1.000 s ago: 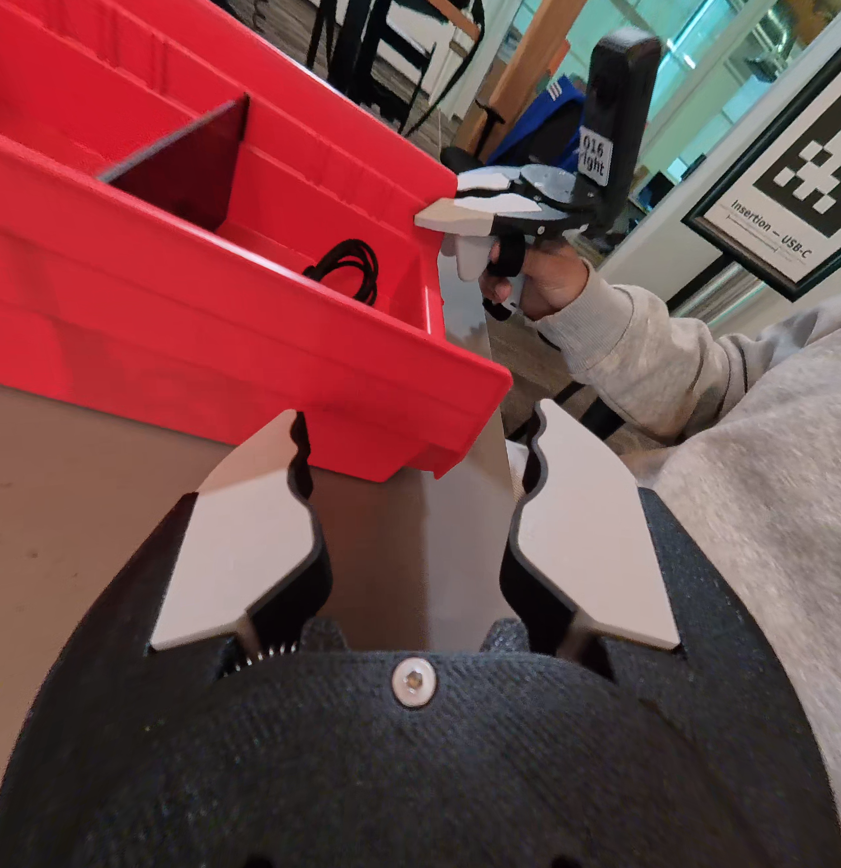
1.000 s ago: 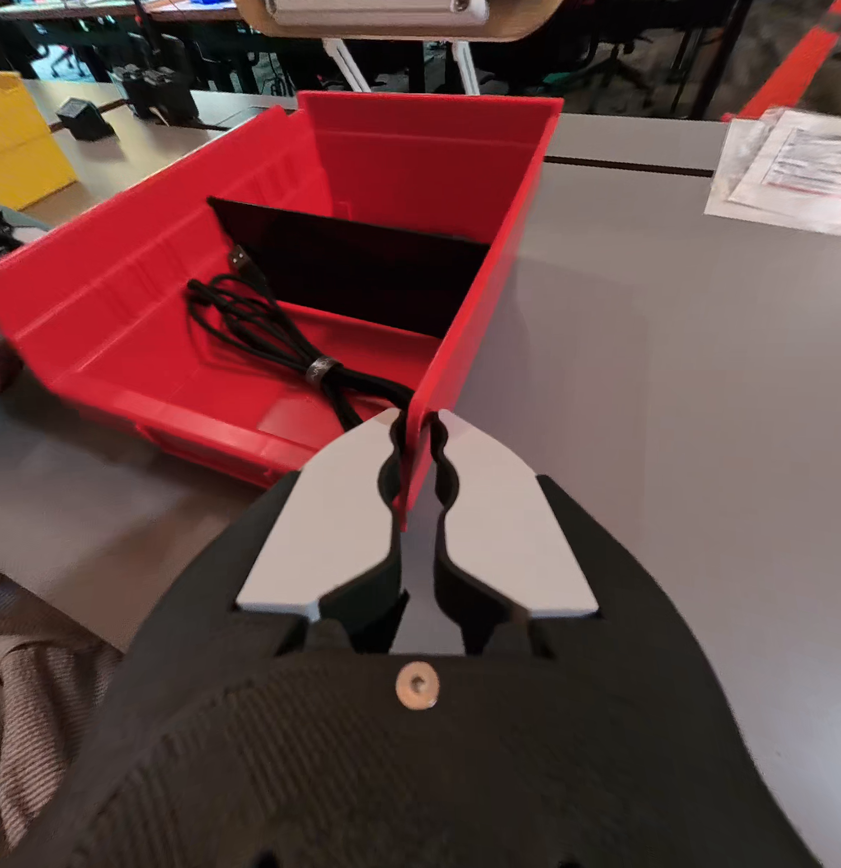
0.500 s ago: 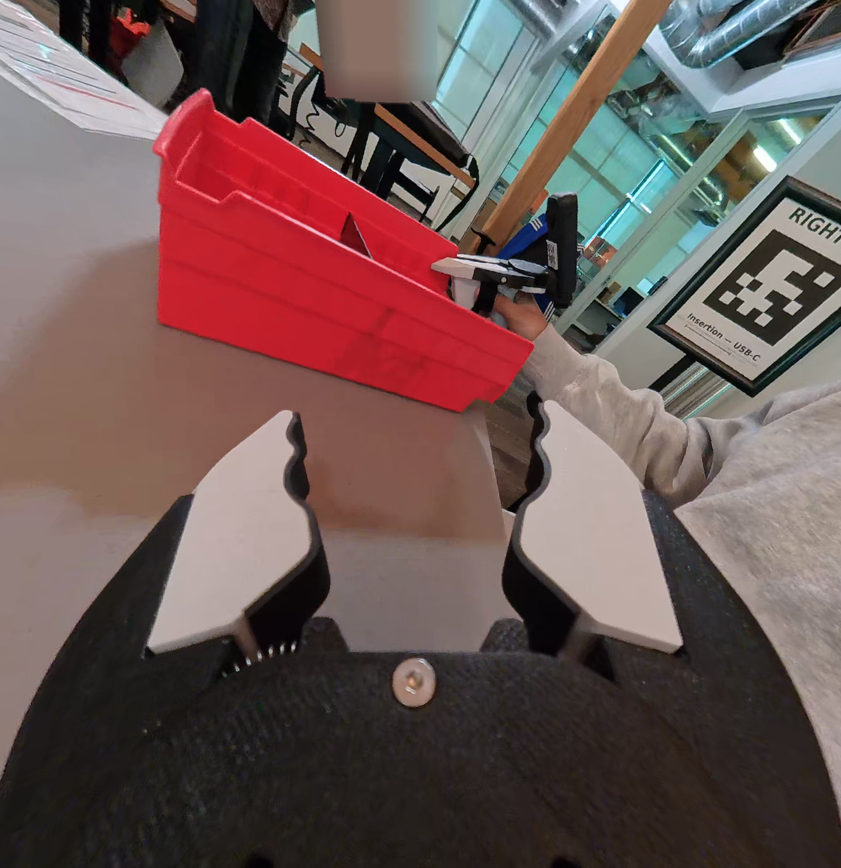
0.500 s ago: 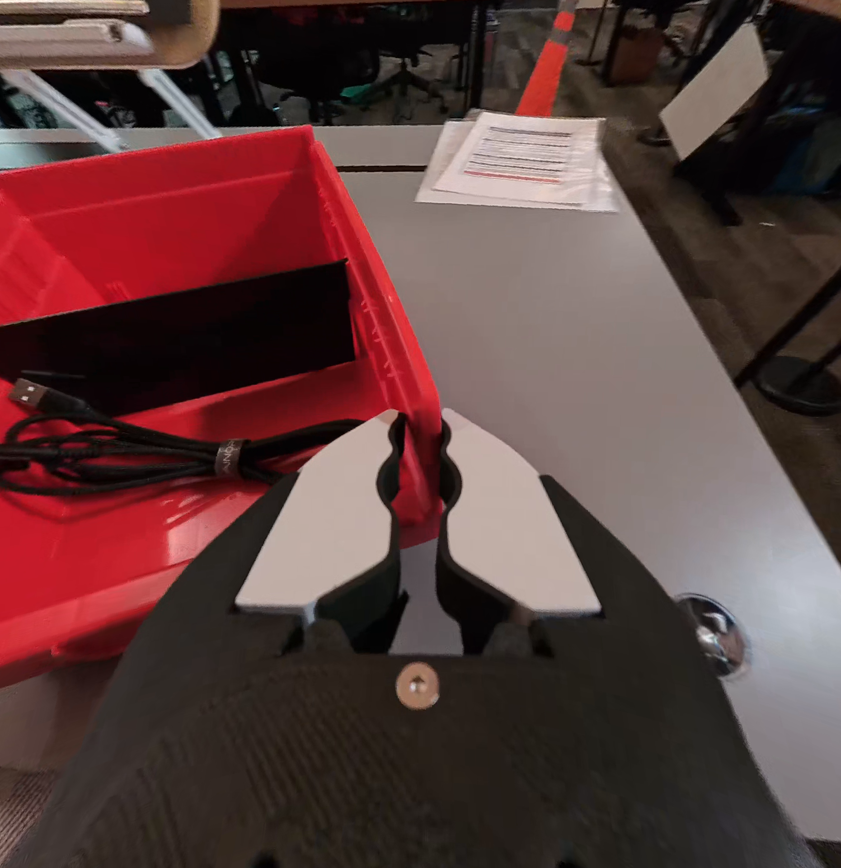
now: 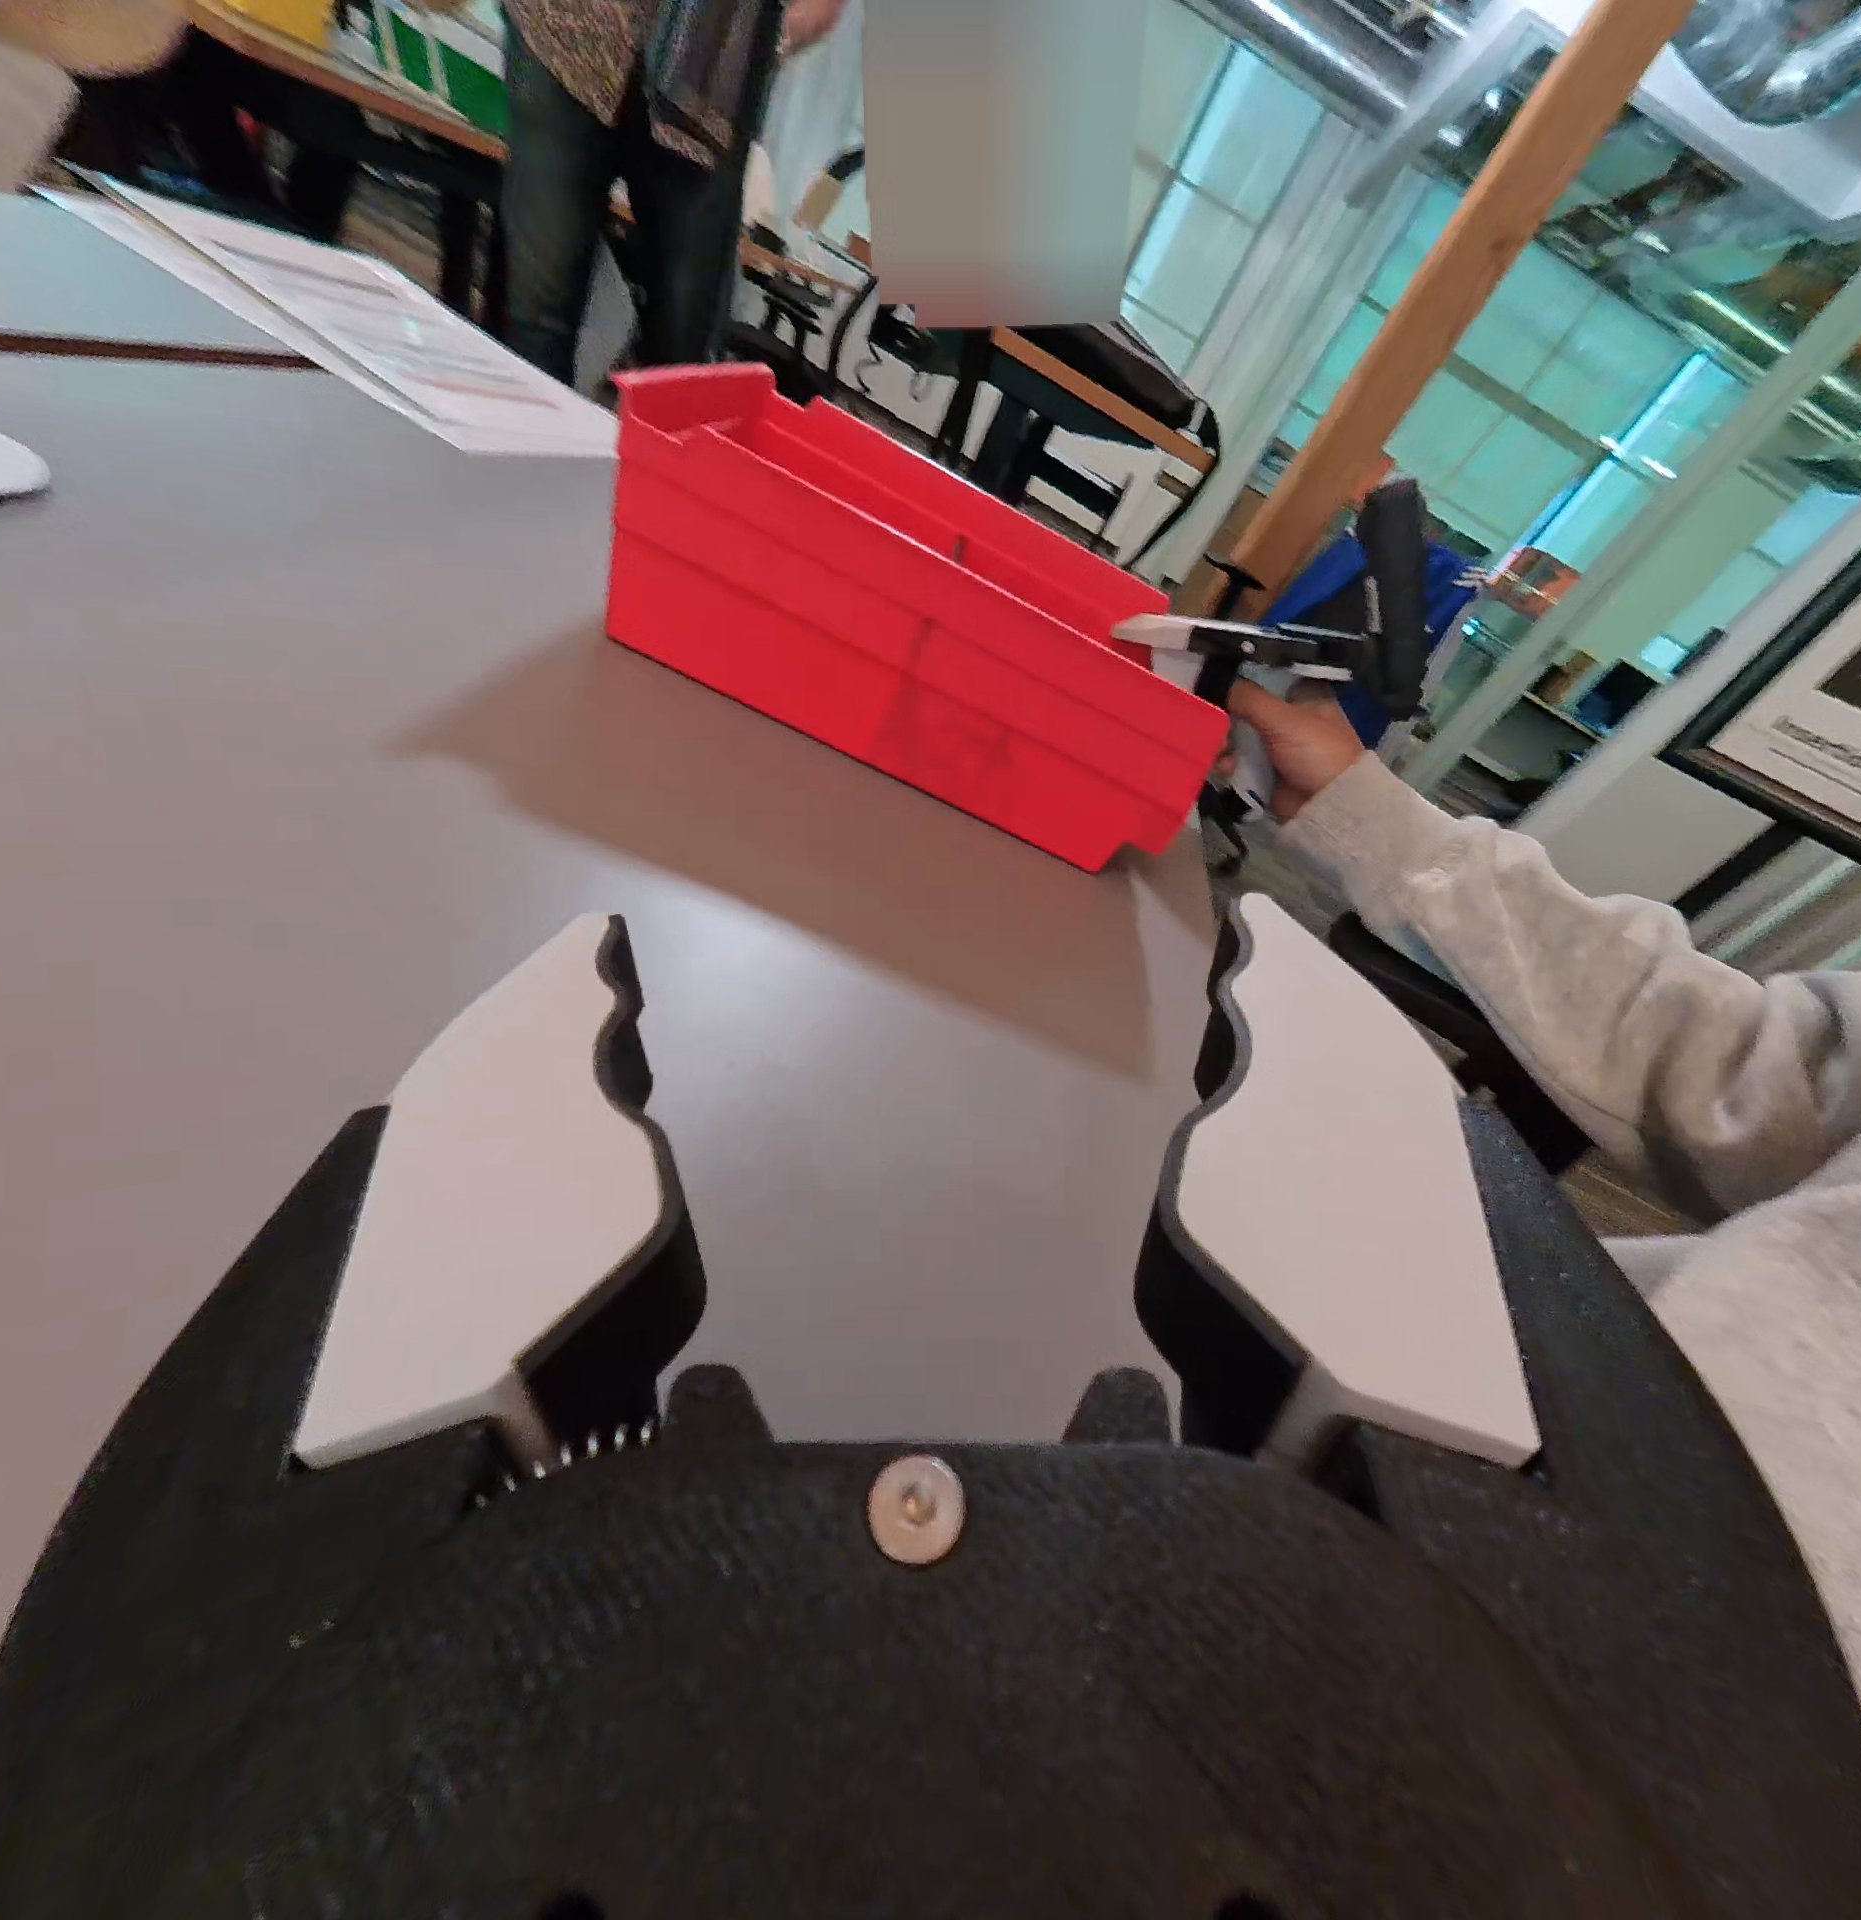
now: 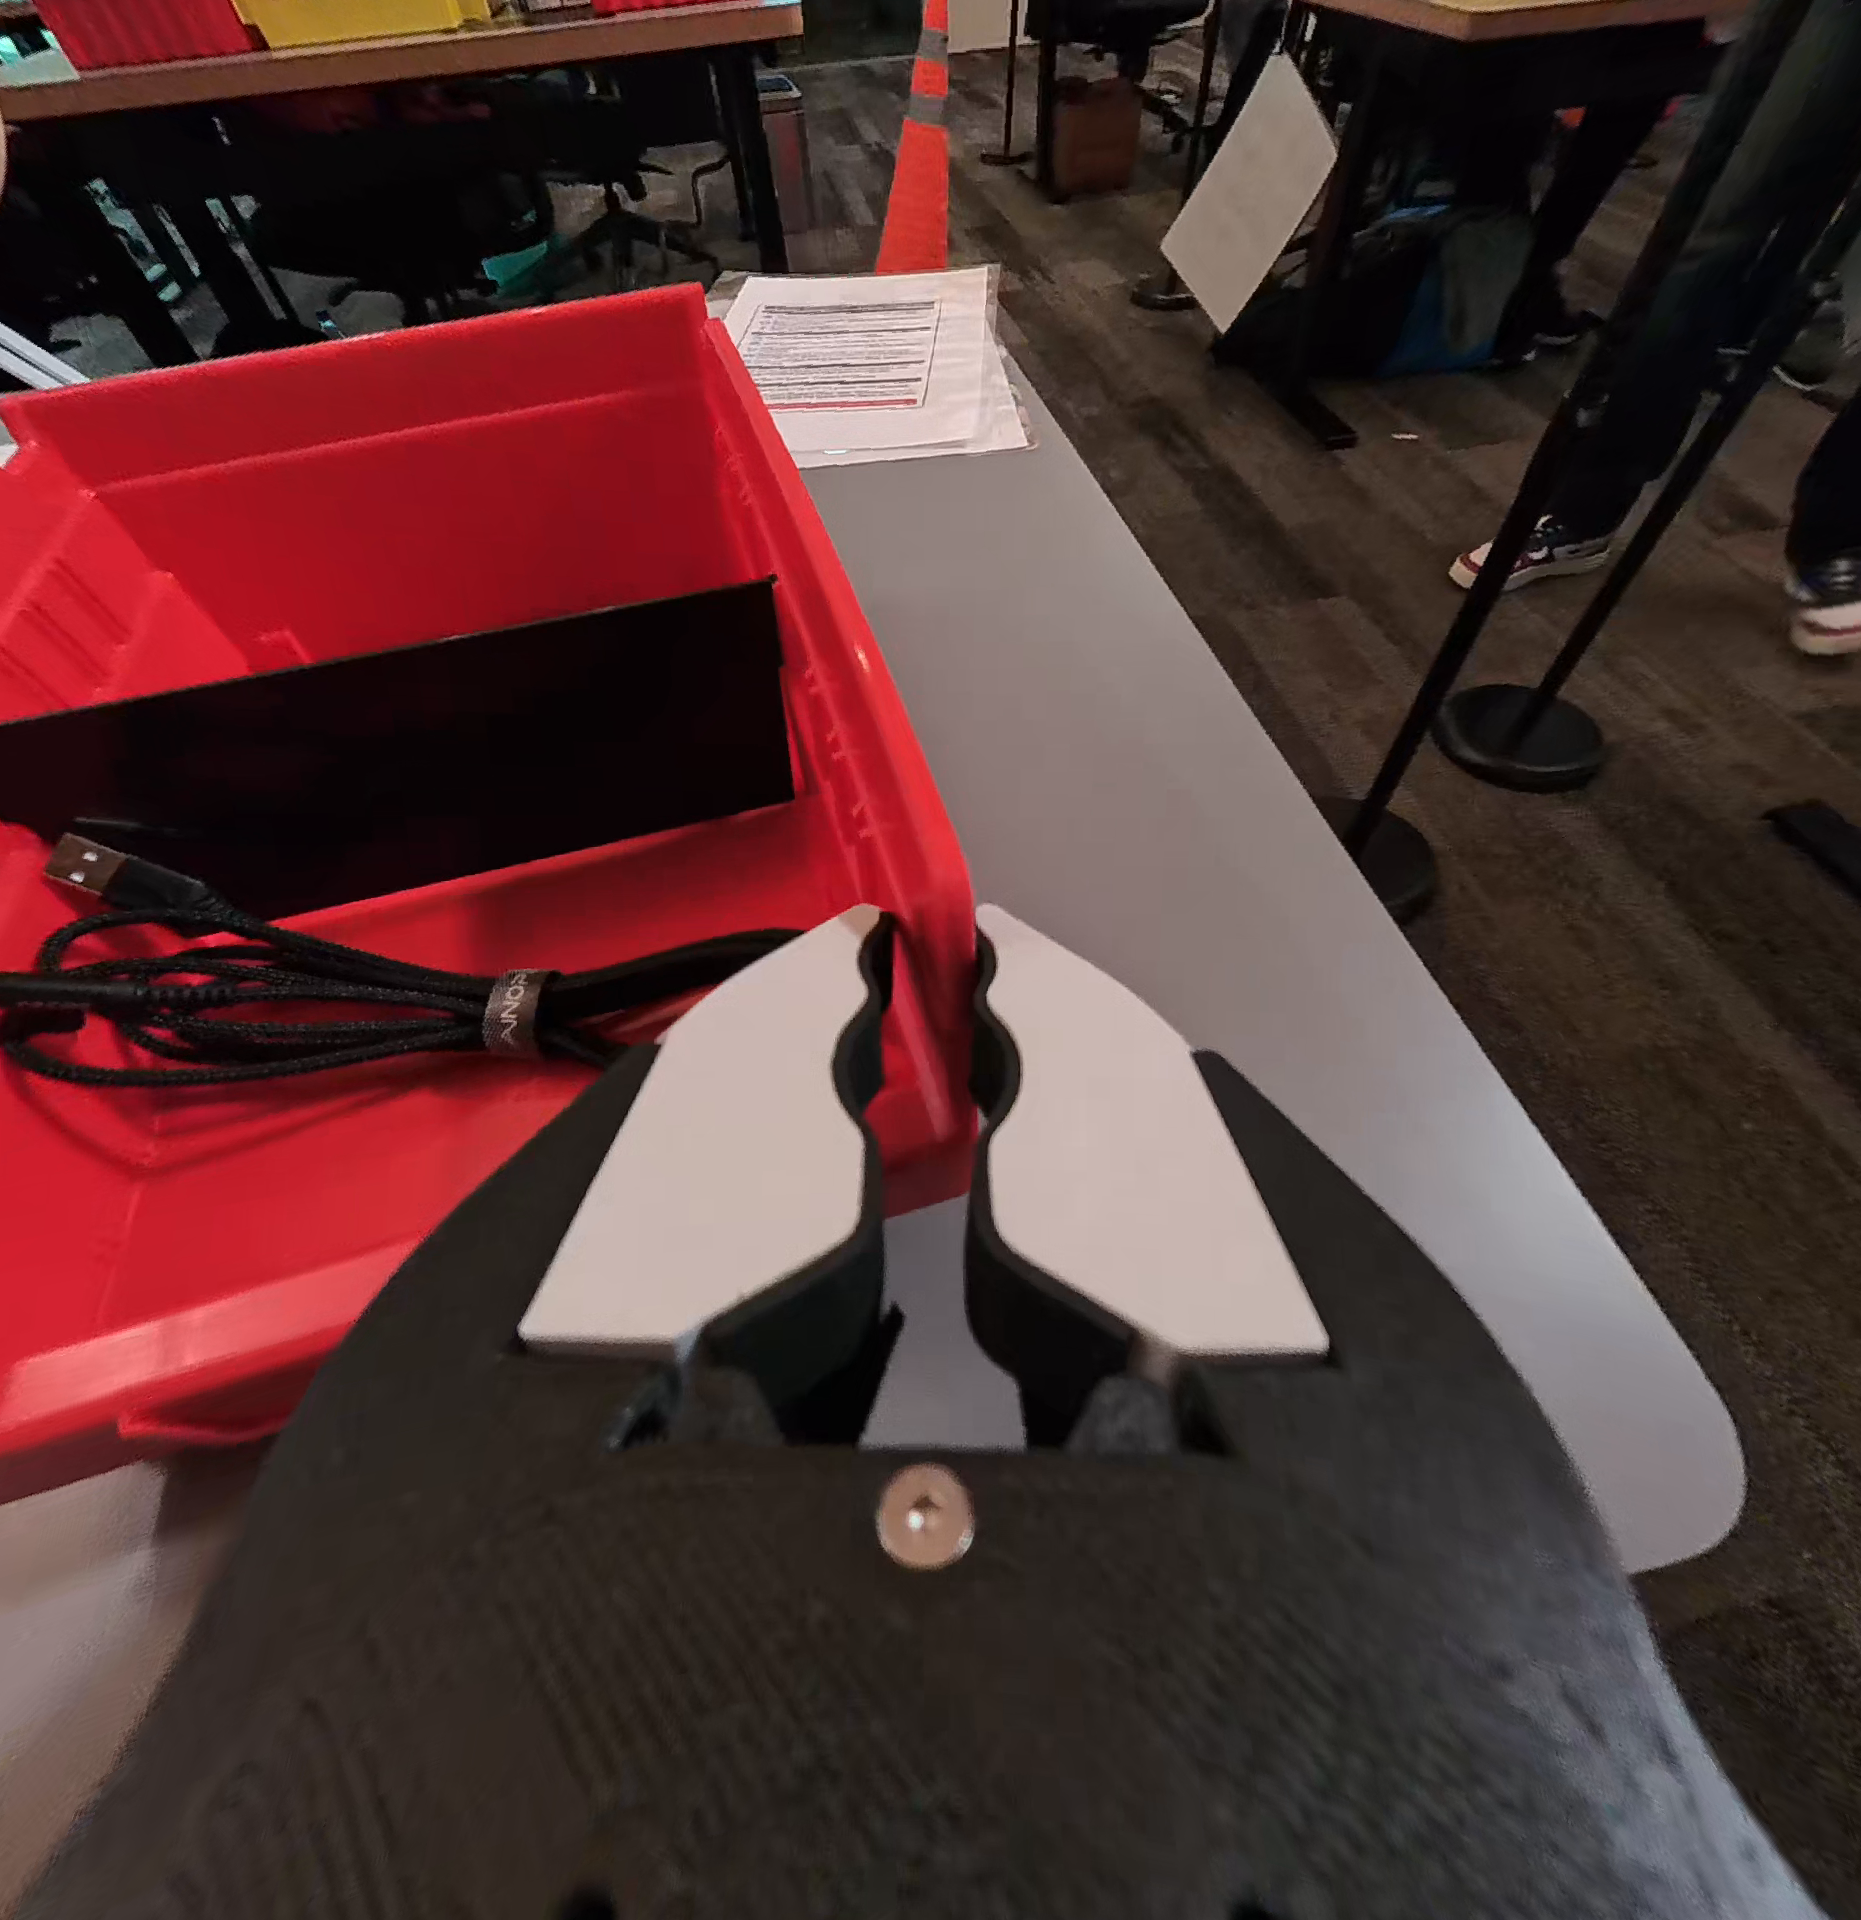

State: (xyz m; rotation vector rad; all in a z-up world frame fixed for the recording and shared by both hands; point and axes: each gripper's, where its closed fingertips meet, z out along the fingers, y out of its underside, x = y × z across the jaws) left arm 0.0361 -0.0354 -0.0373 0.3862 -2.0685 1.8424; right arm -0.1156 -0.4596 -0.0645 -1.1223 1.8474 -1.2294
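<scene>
- The right gripper point(image 6: 931, 935) is clenched on the bin point(image 6: 406, 499): one finger sits inside the red side wall, the other outside, with the wall pinched between them at the bin's near corner.
- The same grip shows from the left wrist view, where the right gripper point(image 5: 1149, 632) meets the bin point(image 5: 853, 623) at its corner and a hand point(image 5: 1284, 743) in a grey sleeve point(image 5: 1591, 987) holds the tool.
- The left gripper point(image 5: 921, 935) is released, its fingers spread wide with nothing between them; it hovers over the bare table point(image 5: 230, 779), apart from the bin, which lies ahead of it.
- The bin rests on the table point(image 6: 1165, 831), near the table's edge on the side where the right gripper holds it.
- Inside the bin, a black divider point(image 6: 386, 748) stands across it, wall to wall.
- In the bin's near compartment lies a coiled black cable point(image 6: 282, 1013), bound with a strap, its plug point(image 6: 84, 862) just beside the divider.
- The bin's far compartment, beyond the divider, shows only red floor and wall.
- A printed sheet point(image 6: 874, 364) in a clear sleeve lies on the table just beyond the bin's far end.
- Past the table edge beside the bin are black stands point(image 6: 1518, 727) on a dark floor and an orange cone point(image 6: 915, 177).
</scene>
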